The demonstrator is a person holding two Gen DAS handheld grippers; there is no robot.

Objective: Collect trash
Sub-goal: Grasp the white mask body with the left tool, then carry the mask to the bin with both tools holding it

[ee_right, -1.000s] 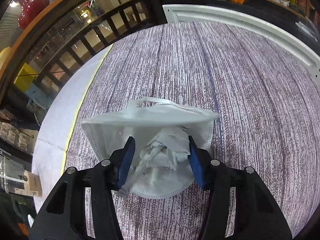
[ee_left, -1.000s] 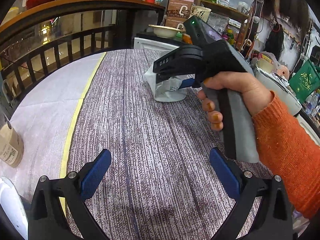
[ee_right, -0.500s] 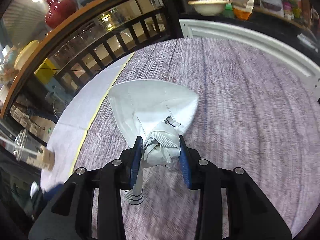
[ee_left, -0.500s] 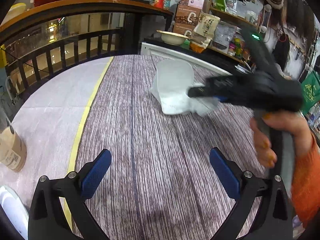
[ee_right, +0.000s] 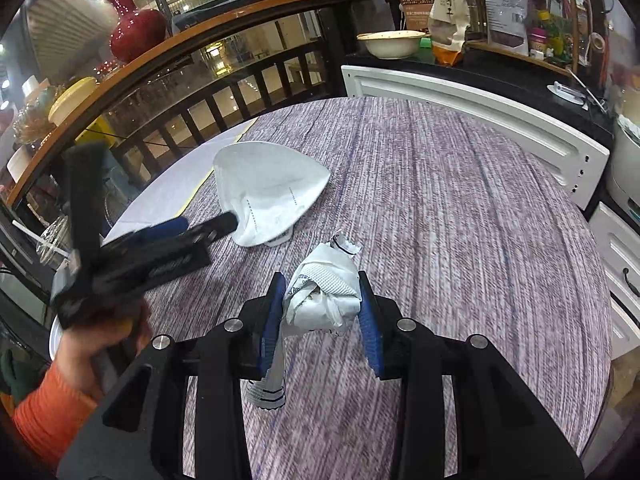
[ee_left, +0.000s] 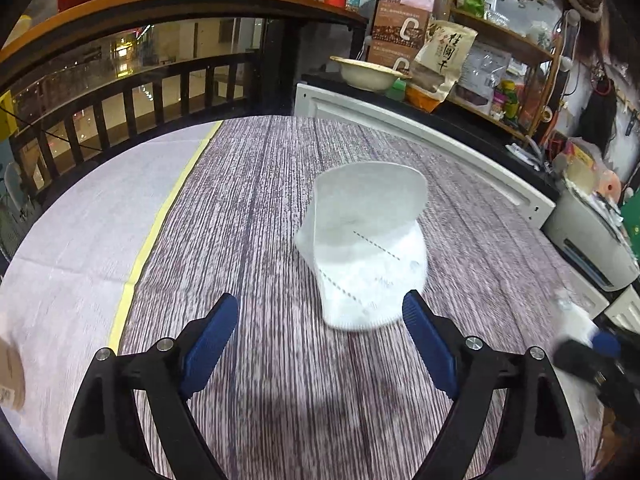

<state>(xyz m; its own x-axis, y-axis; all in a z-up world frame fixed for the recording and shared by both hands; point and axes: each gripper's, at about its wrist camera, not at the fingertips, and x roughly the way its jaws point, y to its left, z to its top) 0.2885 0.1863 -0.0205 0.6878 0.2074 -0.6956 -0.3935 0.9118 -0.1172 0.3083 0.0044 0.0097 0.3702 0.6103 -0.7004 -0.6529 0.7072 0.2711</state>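
A white folded face mask lies on the purple striped tablecloth. My left gripper has come up to it; its jaws are closing, the mask's near end sits between the blue pads, and neither pad presses on it. In the right wrist view the left gripper reaches the mask from the left, held by a hand in an orange sleeve. My right gripper is shut on a crumpled white wrapper, lifted off the table. That gripper shows blurred at the right edge of the left wrist view.
A white panelled cabinet runs along the table's far edge, with a bowl and snack bags behind it. A dark railing and a red vase stand at the left. A white appliance sits on the right.
The right gripper shut on the wrapper and drew it out of the mask, away to the right. The left gripper moved up to the mask and its jaws narrowed.
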